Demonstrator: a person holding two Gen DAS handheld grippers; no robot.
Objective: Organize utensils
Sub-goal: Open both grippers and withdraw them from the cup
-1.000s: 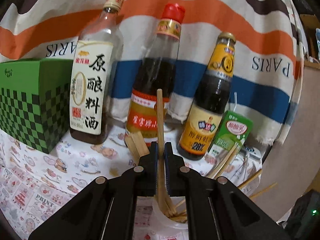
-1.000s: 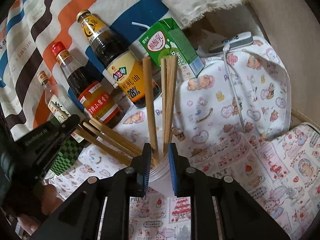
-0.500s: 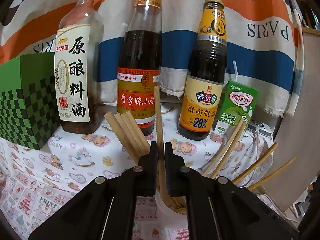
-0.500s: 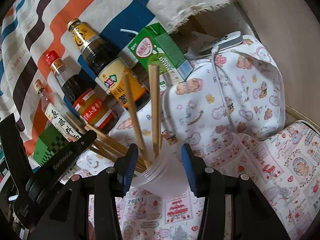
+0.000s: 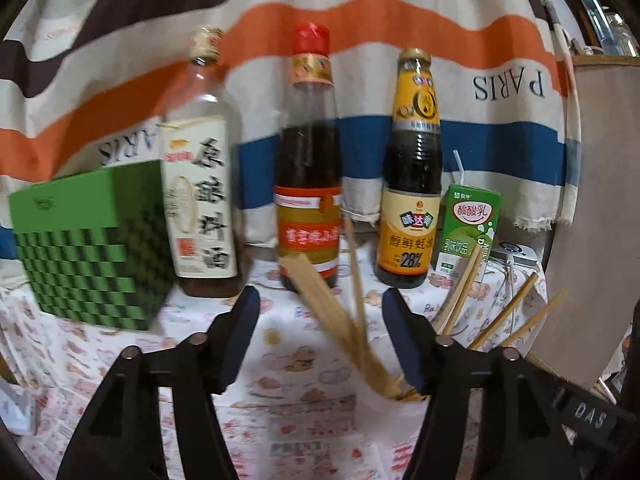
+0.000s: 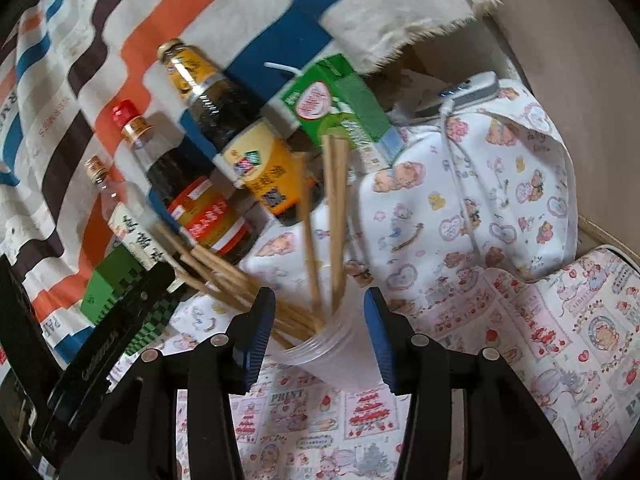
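**Grippers released around a cup of chopsticks**

Left gripper [image 5: 320, 336] stands with its jaws spread wide and nothing between the pads; a bundle of chopsticks [image 5: 340, 312] rises through the gap without touching either finger. Right gripper [image 6: 320, 332] is likewise parted and empty, its pads flanking, but apart from, the clear plastic cup [image 6: 320, 344] that rests on the printed tablecloth [image 6: 540, 340]. In the right wrist view the chopsticks fan out of the cup, some leaning left, some near upright. Behind stand three sauce bottles, namely a pale-labelled one [image 5: 200, 184], a red-capped one [image 5: 310, 184] and a yellow-labelled one [image 5: 414, 184], with a green drink carton [image 5: 468, 228] and a green checkered box [image 5: 92, 244] at either end.

Progress, as judged: the visible chopsticks are gathered in the cup and neither gripper holds any, so the collecting appears largely done. No loose utensil is visible on the table; whether others lie out of view cannot be told.
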